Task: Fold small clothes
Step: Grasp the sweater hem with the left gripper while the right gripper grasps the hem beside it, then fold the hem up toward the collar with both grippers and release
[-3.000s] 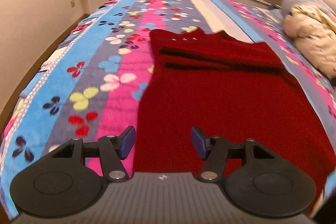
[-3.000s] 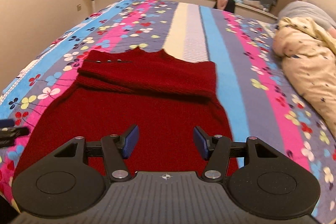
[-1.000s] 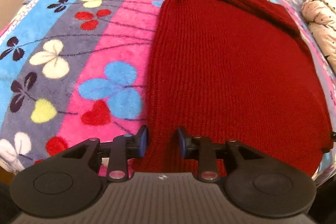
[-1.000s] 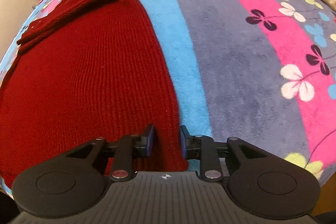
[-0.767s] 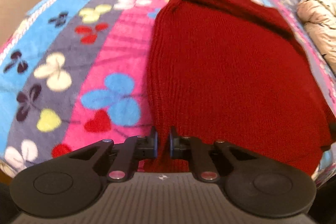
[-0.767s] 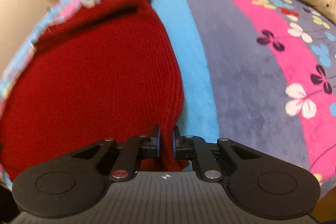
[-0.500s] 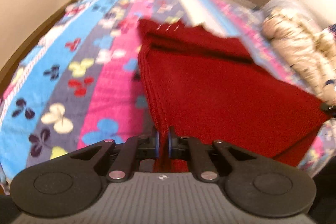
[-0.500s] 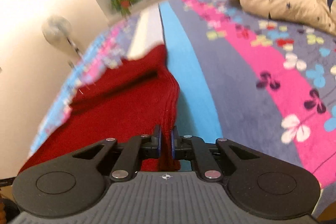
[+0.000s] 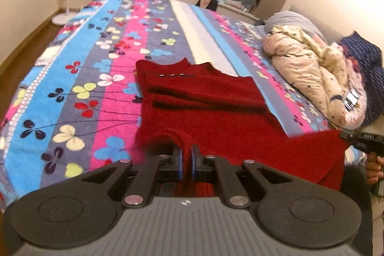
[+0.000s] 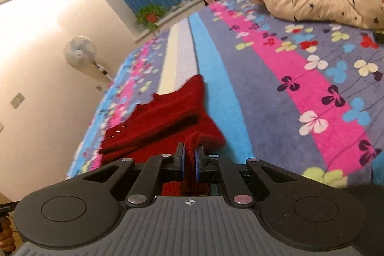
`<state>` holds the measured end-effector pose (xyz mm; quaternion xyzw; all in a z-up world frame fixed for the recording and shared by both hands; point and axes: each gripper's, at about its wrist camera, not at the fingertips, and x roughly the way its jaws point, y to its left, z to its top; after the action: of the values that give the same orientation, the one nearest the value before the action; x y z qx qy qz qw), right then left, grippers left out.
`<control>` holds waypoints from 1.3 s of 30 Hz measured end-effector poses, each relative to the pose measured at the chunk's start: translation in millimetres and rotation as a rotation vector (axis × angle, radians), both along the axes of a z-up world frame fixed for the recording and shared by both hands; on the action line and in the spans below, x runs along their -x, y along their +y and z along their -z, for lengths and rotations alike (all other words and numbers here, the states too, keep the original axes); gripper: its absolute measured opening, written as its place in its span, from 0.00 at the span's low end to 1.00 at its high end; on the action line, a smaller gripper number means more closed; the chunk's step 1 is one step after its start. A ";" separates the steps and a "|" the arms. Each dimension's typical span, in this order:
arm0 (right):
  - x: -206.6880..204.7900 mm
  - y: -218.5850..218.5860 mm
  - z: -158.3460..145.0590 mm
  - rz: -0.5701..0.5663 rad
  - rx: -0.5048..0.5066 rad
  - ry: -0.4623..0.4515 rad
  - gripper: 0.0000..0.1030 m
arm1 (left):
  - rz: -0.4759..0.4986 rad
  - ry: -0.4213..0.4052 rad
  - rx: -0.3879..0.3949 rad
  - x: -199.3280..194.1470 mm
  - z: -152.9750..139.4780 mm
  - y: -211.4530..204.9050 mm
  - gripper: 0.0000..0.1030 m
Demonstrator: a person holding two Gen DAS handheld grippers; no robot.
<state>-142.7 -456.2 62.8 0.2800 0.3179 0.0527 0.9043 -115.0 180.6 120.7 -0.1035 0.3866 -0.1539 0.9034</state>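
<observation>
We see left gripper [image 9: 186,164]: ribbed grey housing, small white round emblem at centre, two black round discs either side, black linkage arms with silver rivets, blue pads on fingers [image 9: 178,163]. Right gripper [image 10: 189,164]: same build, one rivet pinkish, same blue-lined fingers [image 10: 198,163]. In left view we spot right gripper's black body at right edge, with hand [image 9: 374,168] behind it.

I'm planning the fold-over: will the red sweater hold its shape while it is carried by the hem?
Probably not. The red sweater looks floppy: its hem sags between the left gripper and right gripper, both clamped on it. The thick ribbed knit suggests some weight and a good grip. The folded sleeves may slip.
</observation>
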 end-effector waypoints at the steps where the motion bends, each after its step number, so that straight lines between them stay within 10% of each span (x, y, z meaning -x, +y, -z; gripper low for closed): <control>1: -20.6 -2.0 7.1 -0.006 -0.009 0.005 0.06 | -0.002 0.002 0.012 -23.0 8.6 0.9 0.07; 12: -222.7 5.2 90.4 0.023 0.100 0.164 0.06 | -0.154 0.151 0.123 -250.2 109.3 19.7 0.11; 15: -229.4 3.0 104.4 0.109 0.078 0.215 0.09 | -0.241 0.205 0.181 -257.7 129.0 34.5 0.18; 20: -216.0 -9.0 86.5 0.181 0.098 0.086 0.13 | -0.351 0.051 0.241 -246.0 106.9 64.7 0.28; 27: -209.9 -4.2 96.5 0.045 0.059 0.113 0.54 | -0.254 0.116 0.130 -246.3 116.3 52.3 0.49; 39: -225.3 46.3 118.2 -0.069 0.226 0.209 0.43 | -0.138 0.143 -0.087 -259.2 149.8 1.6 0.54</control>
<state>82.6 -409.9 -55.4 0.1694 0.4234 0.0184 0.8898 144.2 182.2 -29.1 -0.1012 0.4482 -0.0668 0.8857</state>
